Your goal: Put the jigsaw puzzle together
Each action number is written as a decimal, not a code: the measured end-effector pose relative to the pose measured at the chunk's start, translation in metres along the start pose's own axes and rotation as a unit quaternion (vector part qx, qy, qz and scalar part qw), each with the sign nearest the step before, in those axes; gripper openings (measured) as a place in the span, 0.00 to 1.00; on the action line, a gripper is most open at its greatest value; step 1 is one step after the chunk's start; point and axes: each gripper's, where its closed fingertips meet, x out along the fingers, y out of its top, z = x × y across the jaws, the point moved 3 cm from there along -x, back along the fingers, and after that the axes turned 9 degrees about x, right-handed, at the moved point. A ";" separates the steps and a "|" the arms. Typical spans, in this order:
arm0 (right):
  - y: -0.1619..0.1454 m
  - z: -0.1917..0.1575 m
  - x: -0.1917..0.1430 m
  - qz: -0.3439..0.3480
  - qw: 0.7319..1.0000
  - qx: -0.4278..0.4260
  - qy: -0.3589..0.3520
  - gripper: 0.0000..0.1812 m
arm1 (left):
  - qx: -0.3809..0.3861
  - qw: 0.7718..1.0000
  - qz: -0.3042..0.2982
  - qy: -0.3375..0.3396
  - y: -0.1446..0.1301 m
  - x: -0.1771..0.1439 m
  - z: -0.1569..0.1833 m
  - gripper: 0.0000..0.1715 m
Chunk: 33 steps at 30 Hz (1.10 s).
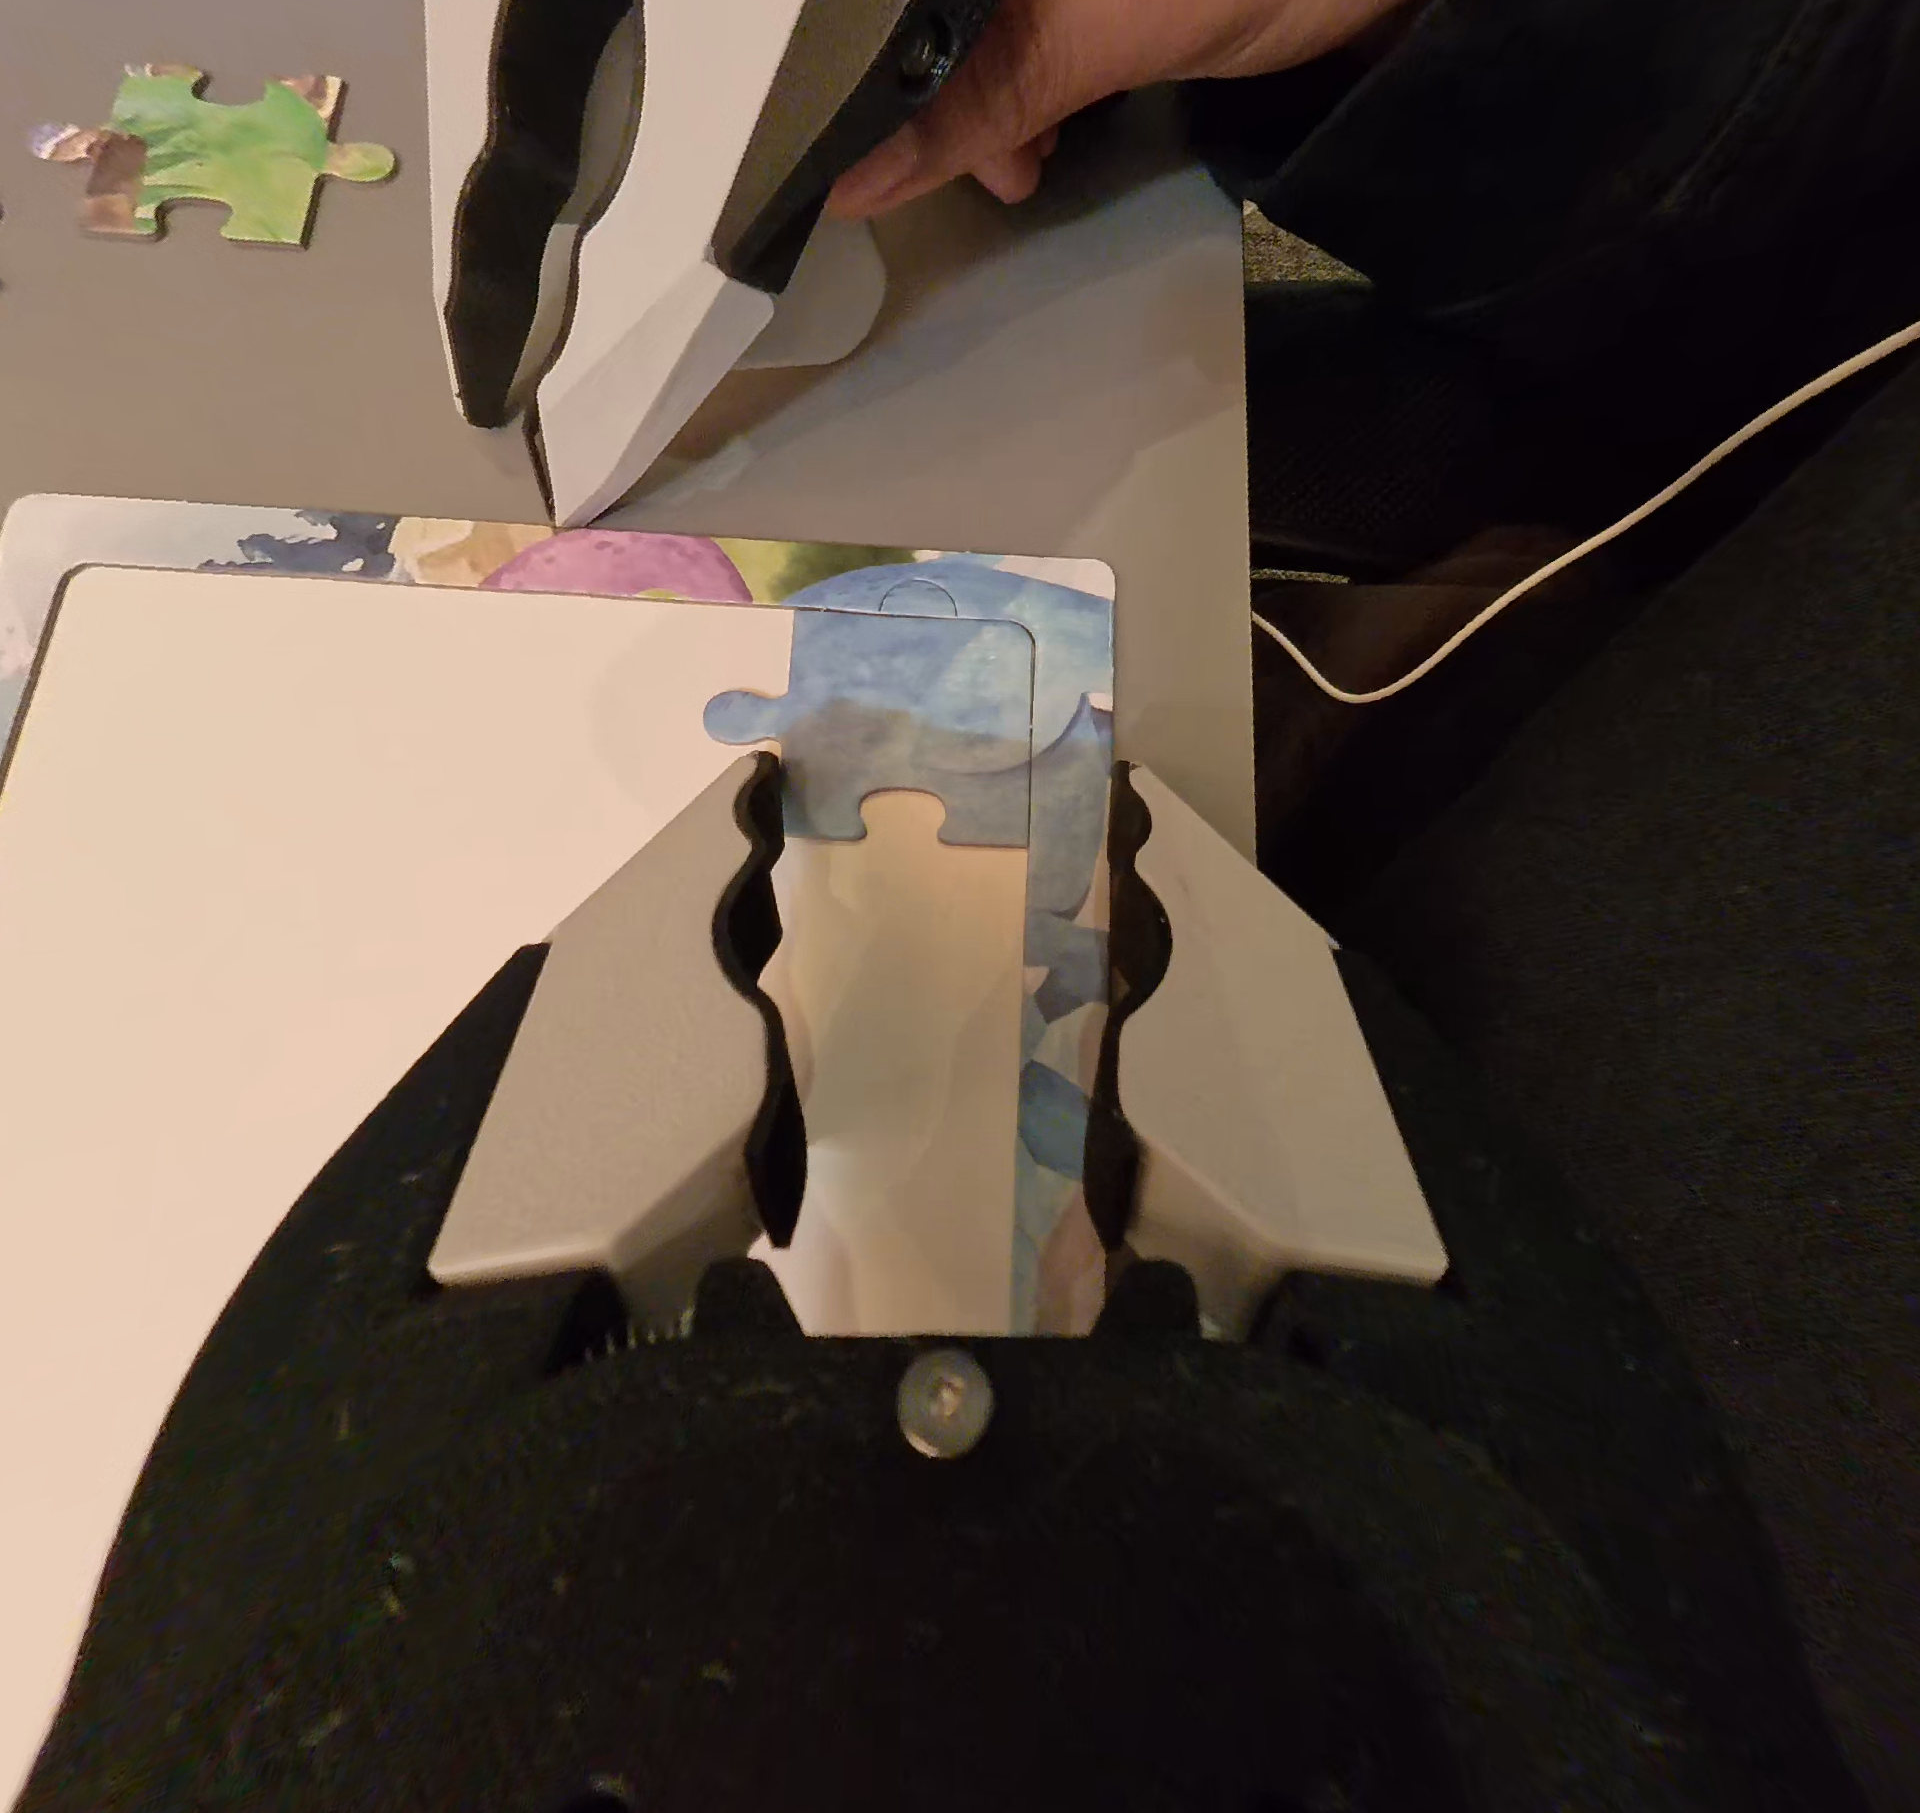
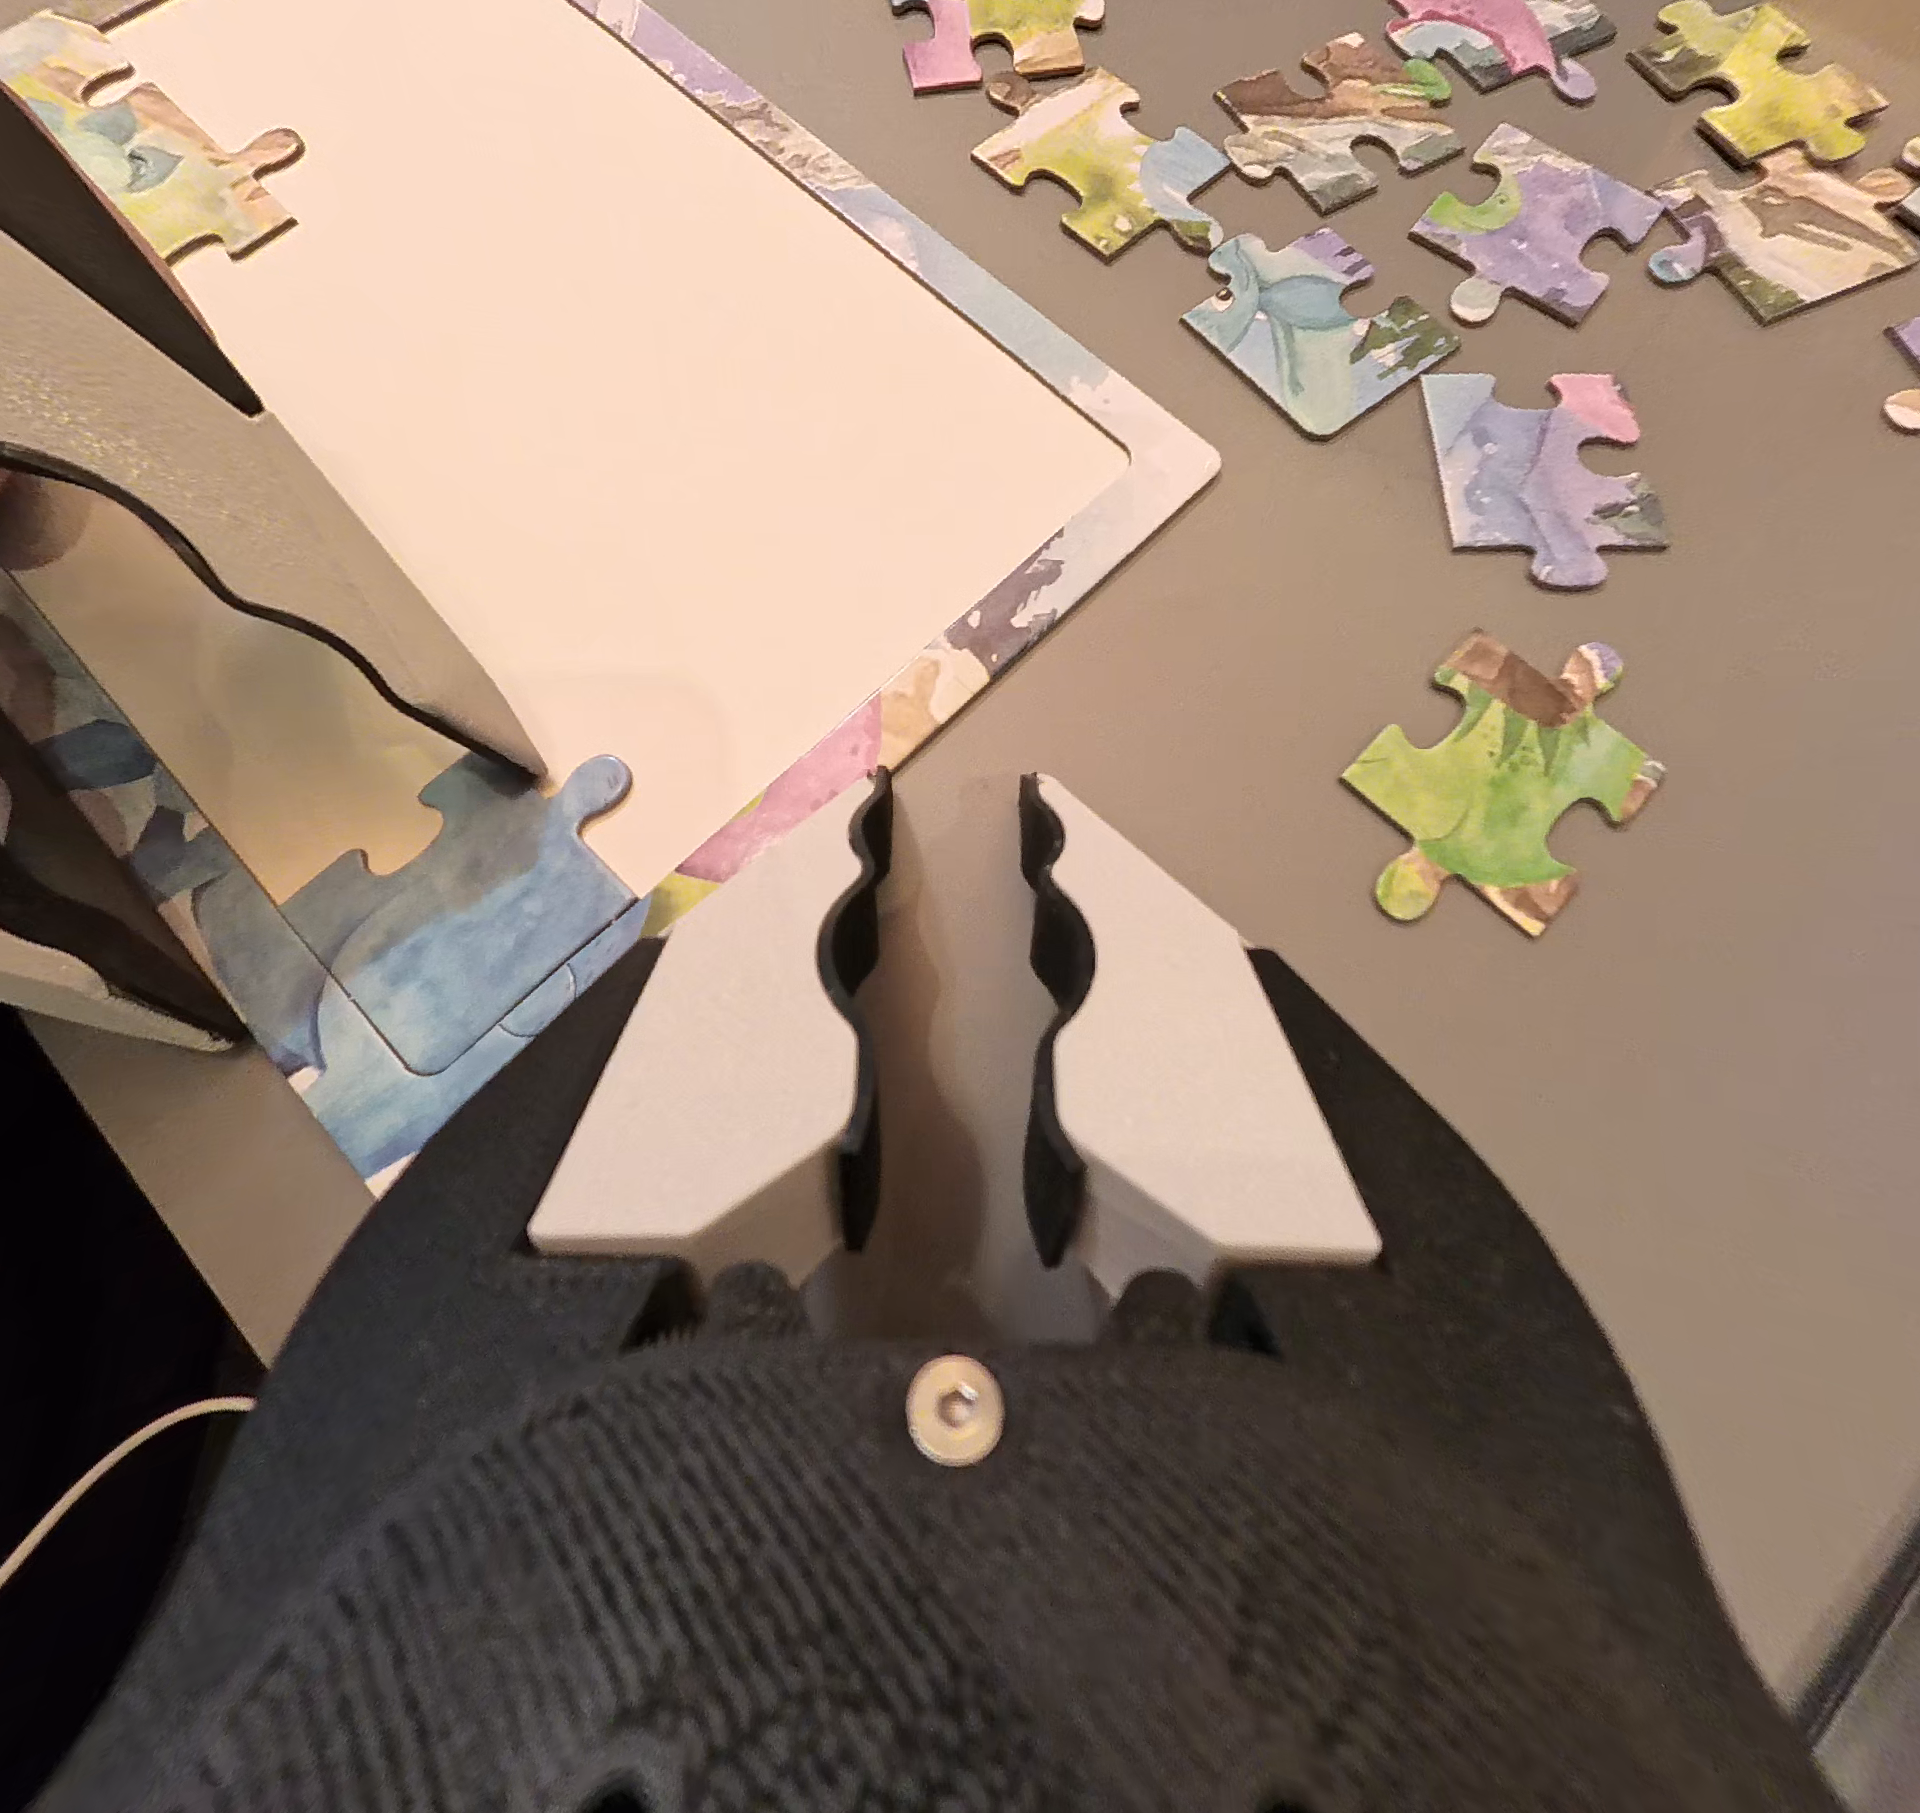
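The puzzle tray (image 1: 623, 558) has a painted frame and a blank white bed; it also shows in the right wrist view (image 2: 1164, 464). A blue corner piece (image 1: 914, 714) lies seated in the tray's corner (image 2: 499, 890). My left gripper (image 1: 940, 776) is open and empty, its fingers straddling the blue piece from just above; it also shows in the right wrist view (image 2: 374, 901). My right gripper (image 2: 956, 781) is open with a narrow gap and empty, its tips at the tray's outer edge (image 1: 525, 470). A second piece (image 2: 156, 153) sits in the tray's far corner.
A green piece (image 2: 1496, 787) lies alone on the grey table, also in the left wrist view (image 1: 229, 153). Several loose pieces (image 2: 1351, 153) are spread beyond it. The table edge (image 1: 1247, 516) is close to the tray, with a white cable (image 1: 1558, 558) past it. A hand (image 1: 1091, 80) holds the right gripper.
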 end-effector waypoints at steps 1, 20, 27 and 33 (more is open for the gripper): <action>0.000 0.000 0.000 0.000 1.000 0.000 0.001 0.13 | 0.000 1.000 0.000 -0.001 0.000 0.000 0.000 0.36; -0.001 -0.010 0.001 -0.007 0.999 -0.009 0.033 0.00 | 0.012 1.000 0.003 -0.017 0.003 0.002 -0.001 0.36; -0.001 -0.010 0.001 -0.007 0.999 -0.008 0.034 0.00 | 0.013 1.000 0.003 -0.017 0.002 0.002 -0.001 0.36; -0.001 -0.010 0.001 -0.006 0.999 -0.008 0.031 0.00 | 0.022 1.000 0.000 -0.019 0.000 0.001 -0.007 0.37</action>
